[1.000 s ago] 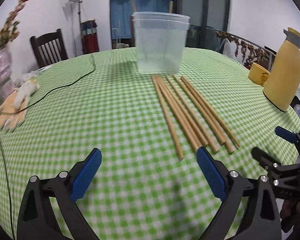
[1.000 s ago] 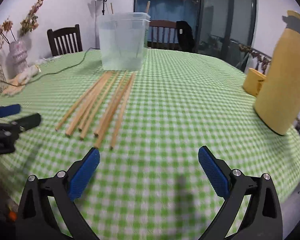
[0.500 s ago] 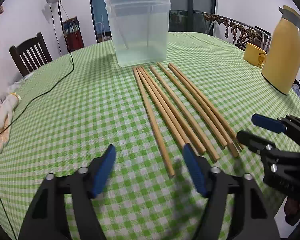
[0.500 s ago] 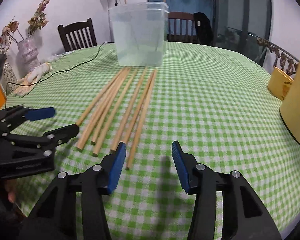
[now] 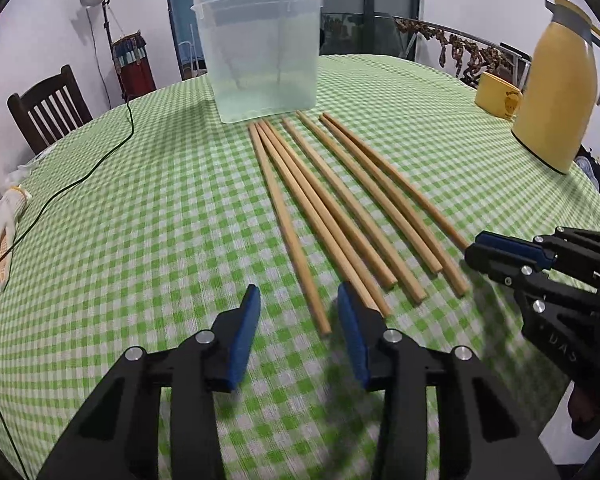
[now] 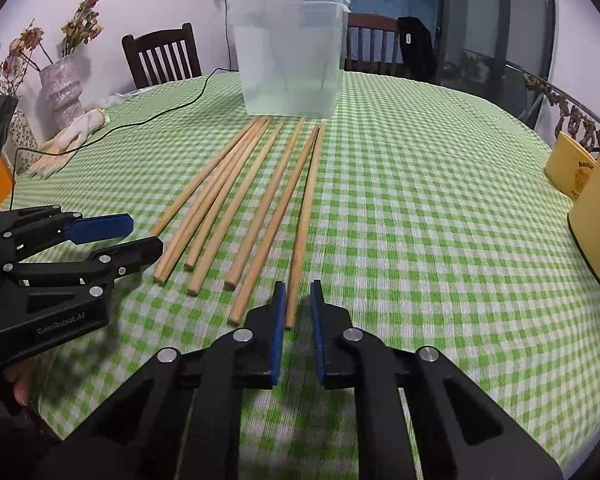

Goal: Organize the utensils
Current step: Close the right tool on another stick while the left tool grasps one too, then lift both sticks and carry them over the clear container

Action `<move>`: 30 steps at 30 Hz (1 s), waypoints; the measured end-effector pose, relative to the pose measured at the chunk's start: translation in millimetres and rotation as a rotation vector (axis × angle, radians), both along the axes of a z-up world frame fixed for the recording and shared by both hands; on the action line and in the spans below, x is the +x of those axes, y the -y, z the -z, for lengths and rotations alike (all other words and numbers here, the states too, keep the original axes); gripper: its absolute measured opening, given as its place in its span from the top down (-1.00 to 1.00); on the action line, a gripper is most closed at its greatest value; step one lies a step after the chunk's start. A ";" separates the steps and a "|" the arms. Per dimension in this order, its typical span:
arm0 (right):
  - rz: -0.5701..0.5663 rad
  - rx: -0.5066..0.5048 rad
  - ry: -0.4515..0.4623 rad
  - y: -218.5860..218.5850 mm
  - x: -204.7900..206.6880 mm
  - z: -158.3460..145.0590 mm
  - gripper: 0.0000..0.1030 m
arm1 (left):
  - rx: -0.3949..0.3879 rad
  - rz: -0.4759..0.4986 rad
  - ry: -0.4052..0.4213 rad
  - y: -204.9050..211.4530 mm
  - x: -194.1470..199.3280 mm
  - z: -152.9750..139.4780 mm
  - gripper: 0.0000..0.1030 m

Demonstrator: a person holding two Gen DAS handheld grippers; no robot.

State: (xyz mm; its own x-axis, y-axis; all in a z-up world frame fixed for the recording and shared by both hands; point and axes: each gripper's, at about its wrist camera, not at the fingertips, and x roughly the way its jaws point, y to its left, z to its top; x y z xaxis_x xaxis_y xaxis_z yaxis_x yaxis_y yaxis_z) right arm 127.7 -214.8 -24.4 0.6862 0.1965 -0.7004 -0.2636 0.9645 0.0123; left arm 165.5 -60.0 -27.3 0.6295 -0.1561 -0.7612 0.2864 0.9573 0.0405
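Right gripper (image 6: pixel 298 288) clenched at rightmost chopstick (image 6: pixel 306 208) end, hold unconfirmed; left gripper (image 5: pixel 296 292) jaws, just closing, straddle leftmost chopstick (image 5: pixel 284 216) untouched: centre pads on 1 stick before lifting toward container (image 5: pixel 260 48).

The right claw (image 6: pixel 298 308) has just been closing, its blue pads now a narrow gap apart at the near end of the rightmost chopstick (image 6: pixel 305 216). Six more chopsticks fan out leftward on the green checked tabletop (image 6: pixel 440 208) toward a clear plastic container (image 6: pixel 290 56). The left claw (image 6: pixel 134 236) sits just beside the leftmost chopstick's near end.
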 end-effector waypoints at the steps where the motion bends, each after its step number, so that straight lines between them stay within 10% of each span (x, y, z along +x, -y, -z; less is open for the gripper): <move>1: 0.001 -0.003 0.004 0.0 -2.2 0.1 0.87 | 0.002 0.010 0.001 1.4 -2.9 -0.5 0.77; 30: 0.026 -0.013 0.280 23.8 -104.1 -62.6 0.92 | -0.072 -0.020 0.145 -58.2 -120.1 -88.1 0.97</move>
State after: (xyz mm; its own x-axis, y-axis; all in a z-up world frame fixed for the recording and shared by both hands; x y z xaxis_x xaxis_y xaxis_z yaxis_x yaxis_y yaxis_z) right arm 23.6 -238.6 38.2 0.8580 0.1688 -0.4852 -0.2303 0.9706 -0.0696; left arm 45.4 -1.8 60.8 0.7355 -0.1937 -0.6493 0.2637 0.9645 0.0110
